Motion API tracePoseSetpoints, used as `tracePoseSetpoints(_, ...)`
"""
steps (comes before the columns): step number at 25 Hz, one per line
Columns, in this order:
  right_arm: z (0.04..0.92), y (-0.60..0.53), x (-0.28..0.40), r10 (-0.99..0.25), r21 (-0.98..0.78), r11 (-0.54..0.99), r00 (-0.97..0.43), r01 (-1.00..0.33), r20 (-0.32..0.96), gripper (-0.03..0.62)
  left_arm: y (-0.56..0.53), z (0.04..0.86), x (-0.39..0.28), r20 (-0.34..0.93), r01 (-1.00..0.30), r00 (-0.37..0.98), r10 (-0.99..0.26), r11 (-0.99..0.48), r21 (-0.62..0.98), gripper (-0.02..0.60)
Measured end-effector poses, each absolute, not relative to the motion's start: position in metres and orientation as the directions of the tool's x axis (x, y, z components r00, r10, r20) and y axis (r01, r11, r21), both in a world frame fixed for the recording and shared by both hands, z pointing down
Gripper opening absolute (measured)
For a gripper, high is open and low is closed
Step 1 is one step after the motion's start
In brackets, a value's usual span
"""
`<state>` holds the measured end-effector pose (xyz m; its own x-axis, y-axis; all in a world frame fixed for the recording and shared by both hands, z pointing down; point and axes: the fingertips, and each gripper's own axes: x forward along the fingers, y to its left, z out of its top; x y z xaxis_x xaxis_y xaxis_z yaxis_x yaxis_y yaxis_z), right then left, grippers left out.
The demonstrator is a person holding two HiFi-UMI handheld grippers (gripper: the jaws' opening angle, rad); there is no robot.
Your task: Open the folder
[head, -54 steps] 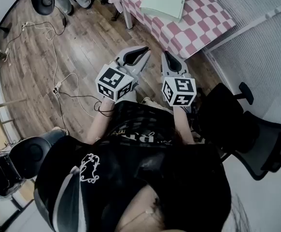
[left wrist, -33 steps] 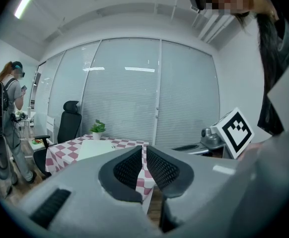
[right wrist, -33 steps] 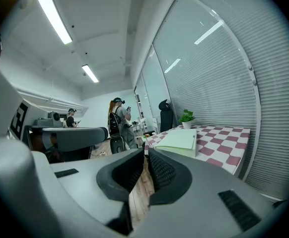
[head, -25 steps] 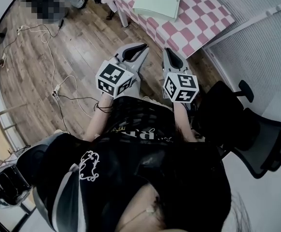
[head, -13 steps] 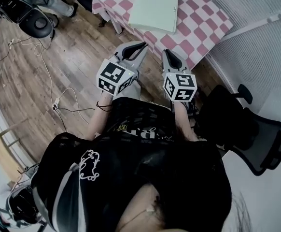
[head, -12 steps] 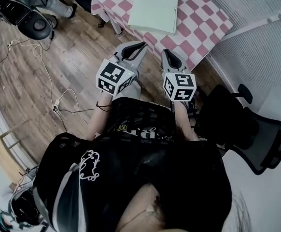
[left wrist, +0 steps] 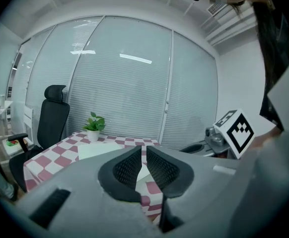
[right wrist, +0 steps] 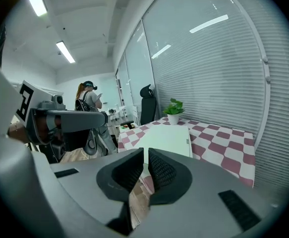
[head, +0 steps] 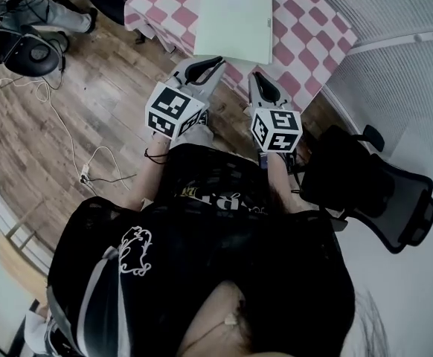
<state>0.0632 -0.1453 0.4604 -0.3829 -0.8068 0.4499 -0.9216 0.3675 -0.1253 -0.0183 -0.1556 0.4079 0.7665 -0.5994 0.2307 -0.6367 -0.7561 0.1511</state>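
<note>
Folder (head: 235, 19) now nearer; far edge perhaps cropped.

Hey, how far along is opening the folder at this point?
Nothing looks done: the pale folder lies closed and flat on the checkered table. In hand is only the approach. The left gripper and right gripper are both shut and empty. They point toward the table and neither touches the folder. Left to do: reach the folder, catch the cover's edge and swing it open.
</note>
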Motion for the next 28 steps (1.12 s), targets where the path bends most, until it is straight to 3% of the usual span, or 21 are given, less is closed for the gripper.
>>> tracePoseSetpoints(20,0.475,-0.185,0.12,-0.844,-0.06,0.095,-0.112,-0.994,0.524,0.032,-0.205,0.453,-0.005,0.304,-0.492,0.853,-0.423,-0.847,0.201,0.031)
tracePoseSetpoints(28,0.486,-0.206,0.16,-0.84,-0.143,0.082,-0.146,-0.986,0.523,0.032,-0.214,0.471,0.024,0.347,-0.478,0.851,-0.394,-0.855,0.203,0.031)
